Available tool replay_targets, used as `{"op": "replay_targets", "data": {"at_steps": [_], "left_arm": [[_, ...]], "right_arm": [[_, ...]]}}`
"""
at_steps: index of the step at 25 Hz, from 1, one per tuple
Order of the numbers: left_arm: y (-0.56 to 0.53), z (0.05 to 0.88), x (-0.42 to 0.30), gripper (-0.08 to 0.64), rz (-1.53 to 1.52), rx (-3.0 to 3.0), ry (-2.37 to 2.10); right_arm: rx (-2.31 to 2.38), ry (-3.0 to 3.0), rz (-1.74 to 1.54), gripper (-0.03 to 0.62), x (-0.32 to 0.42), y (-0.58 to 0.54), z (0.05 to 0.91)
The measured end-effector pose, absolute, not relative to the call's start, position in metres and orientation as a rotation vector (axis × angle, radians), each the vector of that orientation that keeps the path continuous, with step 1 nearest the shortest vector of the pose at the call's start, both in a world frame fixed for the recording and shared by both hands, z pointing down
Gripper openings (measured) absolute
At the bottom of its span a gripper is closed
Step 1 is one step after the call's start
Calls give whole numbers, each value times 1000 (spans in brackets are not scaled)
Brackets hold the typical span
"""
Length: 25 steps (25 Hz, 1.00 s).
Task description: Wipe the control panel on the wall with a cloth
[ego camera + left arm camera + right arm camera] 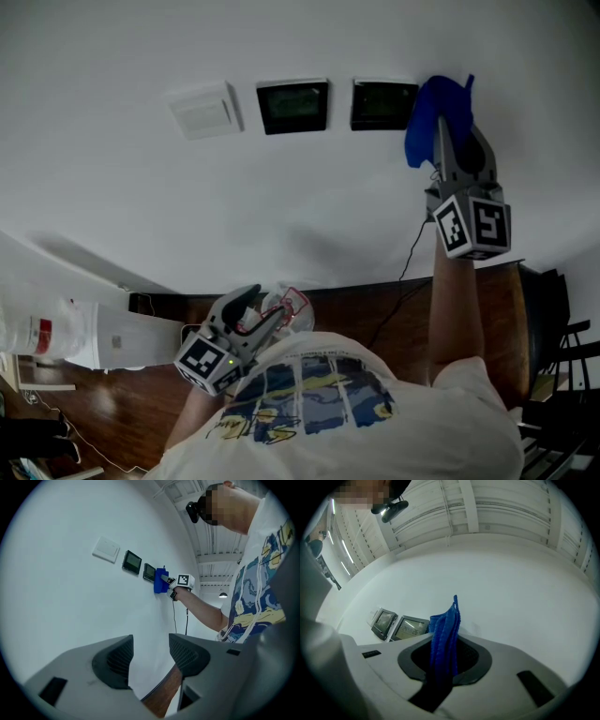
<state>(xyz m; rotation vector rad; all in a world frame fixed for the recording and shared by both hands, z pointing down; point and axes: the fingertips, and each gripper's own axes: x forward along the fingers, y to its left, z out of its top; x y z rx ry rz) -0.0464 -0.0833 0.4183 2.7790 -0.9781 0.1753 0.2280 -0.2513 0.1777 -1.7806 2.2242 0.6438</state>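
Two dark-screened control panels hang on the white wall, one (293, 106) left of the other (382, 103). A blue cloth (433, 114) is clamped in my right gripper (452, 131), raised against the wall just right of the right panel and touching its edge. In the right gripper view the cloth (445, 634) stands up between the jaws, with both panels (410, 628) to its left. My left gripper (267, 314) hangs low near the person's chest; its jaws (149, 660) are open and empty.
A white switch plate (204, 110) sits left of the panels. A black cable (405, 258) runs down the wall to a dark wooden top (375, 314). White boxes (70, 333) lie at the lower left, dark furniture (553, 375) at the right.
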Motion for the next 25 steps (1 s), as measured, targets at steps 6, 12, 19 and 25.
{"op": "replay_targets", "data": {"at_steps": [6,12,19,25], "left_arm": [[-87,414,-49,213,167,2780,-1008],[-94,411,-53,213,187,2793,-1013],[-108,391,-61,213,142,2802,-1072],[-115,380,-69,212,100,2788,-1126]], "right_arm": [[-1769,2242,633,97,223,-215,187],[-1805,2323,581,97,215,-157,231],[-1825,2410,413,97,207,-115,284],[-1784,2446,345,95,193,-97,300]]}}
